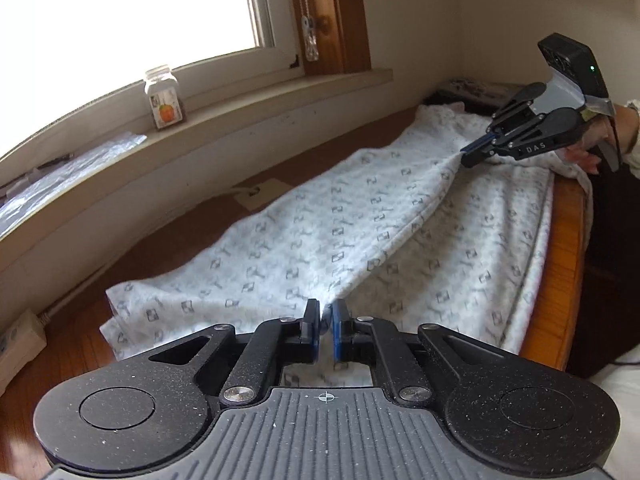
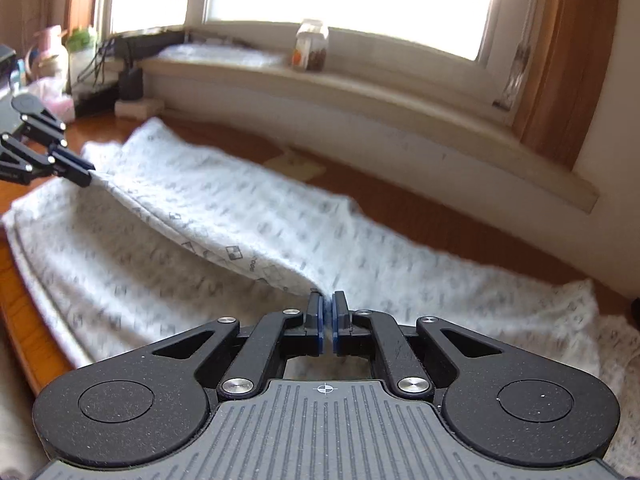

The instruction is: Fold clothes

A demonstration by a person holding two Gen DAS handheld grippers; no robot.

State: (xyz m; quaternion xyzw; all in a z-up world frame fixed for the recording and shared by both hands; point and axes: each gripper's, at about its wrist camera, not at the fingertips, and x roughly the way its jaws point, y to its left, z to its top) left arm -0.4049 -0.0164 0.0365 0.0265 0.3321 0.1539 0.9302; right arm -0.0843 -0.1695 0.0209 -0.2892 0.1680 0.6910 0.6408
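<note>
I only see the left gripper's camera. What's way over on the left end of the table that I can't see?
Observer: A pink jug beside a green plant, only in the right wrist view.
Child: Is my left gripper really holding the cloth?
Observer: Yes, the left gripper is pinching the white patterned cloth at its lifted edge.
Child: And the other one?
Observer: The right gripper is closed on the same fold.
</note>
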